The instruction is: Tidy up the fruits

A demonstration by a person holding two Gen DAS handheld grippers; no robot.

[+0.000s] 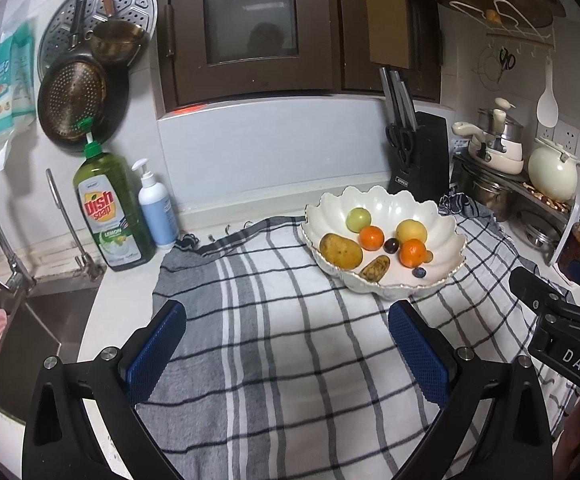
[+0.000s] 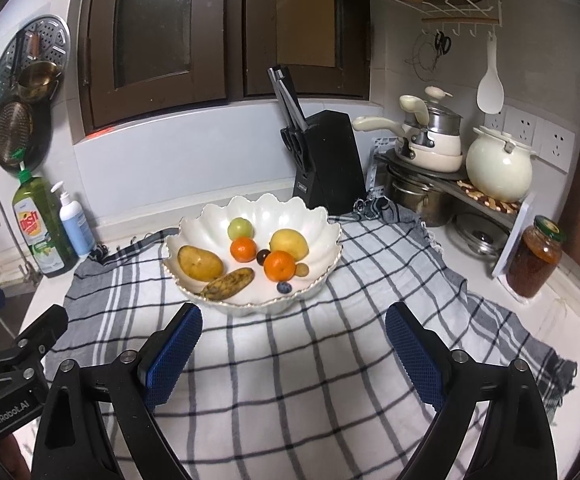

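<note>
A white scalloped bowl (image 1: 441, 216) (image 2: 321, 220) stands on a checked cloth (image 1: 282, 344) (image 2: 313, 360). In it lie a mango (image 1: 340, 251) (image 2: 200, 263), a spotted banana (image 1: 374, 269) (image 2: 230, 284), two oranges (image 1: 371, 237) (image 1: 412, 253) (image 2: 243, 249) (image 2: 279, 266), a green fruit (image 1: 357, 219) (image 2: 240, 228), a yellow fruit (image 1: 411, 231) (image 2: 289, 244), a dark plum (image 1: 391, 245) (image 2: 263, 256) and a blueberry (image 1: 419, 272) (image 2: 284, 287). My left gripper (image 1: 288, 312) is open and empty over the cloth, left of the bowl. My right gripper (image 2: 293, 316) is open and empty just before the bowl.
A sink (image 1: 14, 328) with a tap is at the left, with a dish soap bottle (image 1: 108, 208) (image 2: 40, 226) and a pump bottle (image 1: 156, 206) beside it. A knife block (image 1: 419, 160) (image 2: 325, 160) stands behind the bowl. Pots, a rack and a jar (image 2: 533, 260) fill the right.
</note>
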